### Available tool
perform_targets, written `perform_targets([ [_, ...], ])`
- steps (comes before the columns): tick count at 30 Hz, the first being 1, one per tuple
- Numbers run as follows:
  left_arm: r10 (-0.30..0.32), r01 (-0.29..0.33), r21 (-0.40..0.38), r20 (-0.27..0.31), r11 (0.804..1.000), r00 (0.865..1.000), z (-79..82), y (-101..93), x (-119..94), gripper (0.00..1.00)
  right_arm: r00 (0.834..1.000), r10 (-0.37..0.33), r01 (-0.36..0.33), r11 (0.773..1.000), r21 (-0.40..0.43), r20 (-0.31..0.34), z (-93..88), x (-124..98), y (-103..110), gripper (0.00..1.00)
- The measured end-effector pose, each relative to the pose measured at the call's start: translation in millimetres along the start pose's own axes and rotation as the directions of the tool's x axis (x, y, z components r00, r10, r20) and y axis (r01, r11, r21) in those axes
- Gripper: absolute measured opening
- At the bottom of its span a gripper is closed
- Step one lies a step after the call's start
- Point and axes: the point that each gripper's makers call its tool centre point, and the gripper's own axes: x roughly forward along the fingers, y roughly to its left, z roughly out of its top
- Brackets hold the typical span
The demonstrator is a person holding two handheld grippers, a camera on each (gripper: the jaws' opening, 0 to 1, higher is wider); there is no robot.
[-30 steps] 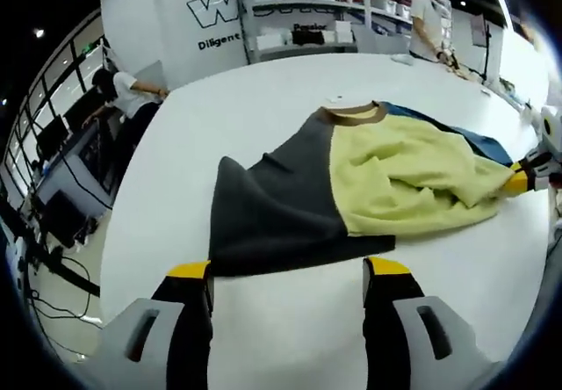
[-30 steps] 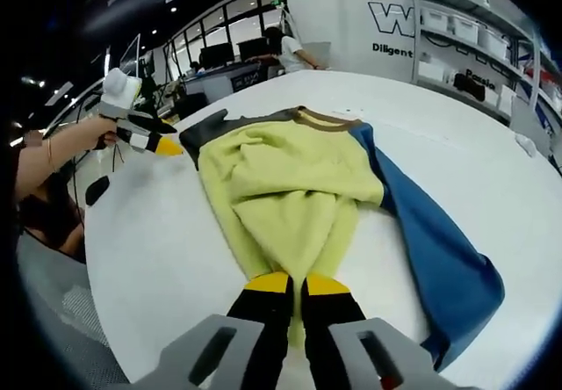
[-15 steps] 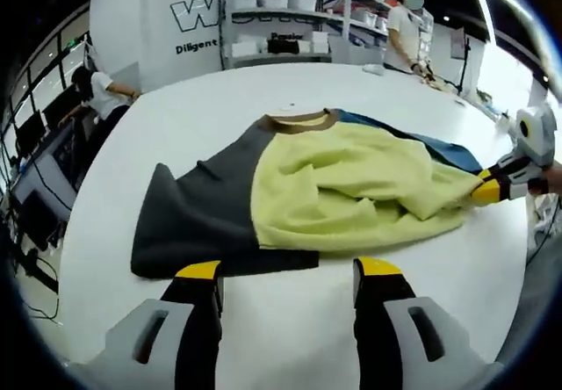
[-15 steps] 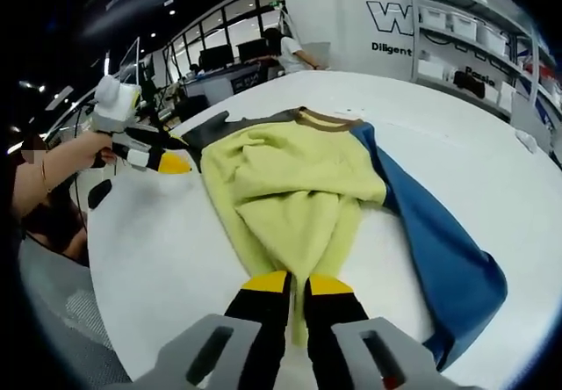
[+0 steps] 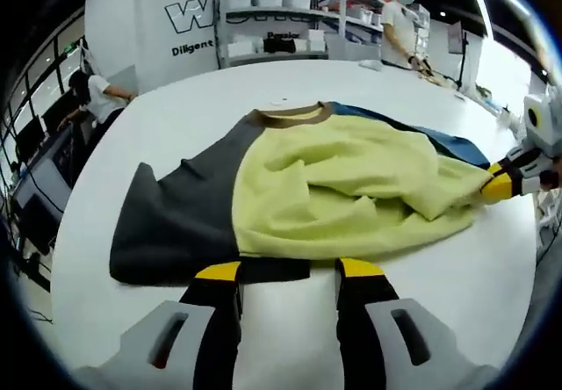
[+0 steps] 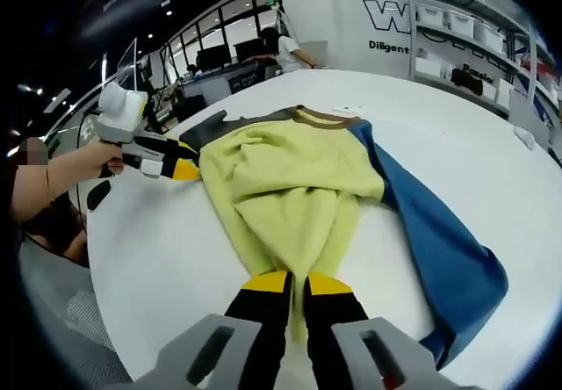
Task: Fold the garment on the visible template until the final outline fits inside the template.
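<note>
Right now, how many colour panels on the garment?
3. Grey panel on the side by the left gripper, yellow panel in the middle, pinched by the right gripper, blue panel on the far side. More may be folded under.

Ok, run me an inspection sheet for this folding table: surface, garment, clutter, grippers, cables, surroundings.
Surface: white table, bare around the garment; no template outline seen.
Job's things: colour-block sweatshirt, yellow front bunched, grey sleeve spread flat, blue sleeve spread out, brown collar.
Clutter: nothing seen.
Grippers: left hand-held gripper open at the grey hem; right hand-held gripper shut on yellow fabric.
Cables: nothing seen on the table.
Surroundings: shelving with bins, people at desks.
</note>
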Motion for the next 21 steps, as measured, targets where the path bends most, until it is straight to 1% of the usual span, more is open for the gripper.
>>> perform_targets([
  [1,0.022,-0.022,0.021,-0.009,1.0,1.0,-0.9,3.5,0.5,0.36,1.0,0.001,-0.001,1.0,0.0,-0.001,-0.4,-0.1,0.3,0.01],
  [2,0.019,-0.019,0.024,-0.005,1.0,1.0,-0.2,3.1,1.1,0.35,1.0,0.001,-0.001,1.0,-0.001,-0.002,-0.6,-0.3,0.4,0.01],
  [3,0.016,-0.016,0.008,-0.001,1.0,1.0,0.5,3.3,1.0,0.35,1.0,0.002,-0.002,1.0,-0.002,0.0,-0.6,-0.7,0.4,0.02],
  [5,0.021,-0.021,0.011,-0.001,1.0,1.0,0.6,3.8,-0.1,0.32,1.0,0.005,-0.005,1.0,-0.001,0.002,-0.8,-0.8,0.7,0.03],
  [6,0.031,-0.031,0.011,-0.001,0.999,1.0,0.5,5.2,-0.5,0.32,1.0,0.004,-0.004,1.0,-0.001,0.001,-1.4,-0.6,0.5,0.03],
  [8,0.028,-0.028,0.012,-0.001,1.0,1.0,0.6,3.9,-1.3,0.3,1.0,0.002,-0.002,1.0,-0.002,-0.001,-3.0,0.4,-0.5,0.03],
  [10,0.03,-0.03,0.01,-0.004,0.999,1.0,-0.2,3.5,-1.5,0.24,1.0,0.002,-0.002,1.0,-0.001,-0.005,-4.5,1.6,-0.3,0.02],
  [11,0.038,-0.038,0.017,-0.006,0.999,0.999,-0.4,4.7,-1.7,0.17,1.0,0.001,-0.001,1.0,-0.002,-0.007,-4.7,1.9,-0.5,0.01],
  [12,0.043,-0.043,0.026,-0.005,0.999,0.999,-0.6,5.5,-1.6,0.15,1.0,0.001,-0.001,1.0,-0.003,-0.008,-4.9,2.0,-0.5,0.0],
  [15,0.041,-0.041,0.02,-0.009,0.999,0.999,-1.0,6.6,-0.2,0.13,1.0,0.0,0.0,1.0,-0.01,-0.01,-4.6,2.1,0.0,0.0],
  [18,0.04,-0.04,0.019,-0.014,0.999,0.999,-2.0,7.2,-1.0,0.08,1.0,-0.004,0.004,1.0,-0.014,-0.011,-4.7,1.9,-0.9,0.0],
  [19,0.039,-0.039,0.02,-0.015,0.999,0.999,-2.1,7.1,-1.2,0.08,1.0,-0.004,0.004,1.0,-0.013,-0.011,-4.7,1.8,-1.0,0.0],
  [21,0.036,-0.035,0.035,-0.015,0.999,0.999,-1.9,6.2,-3.6,0.07,1.0,-0.006,0.006,1.0,-0.016,-0.012,-4.7,1.6,-1.3,0.0],
])
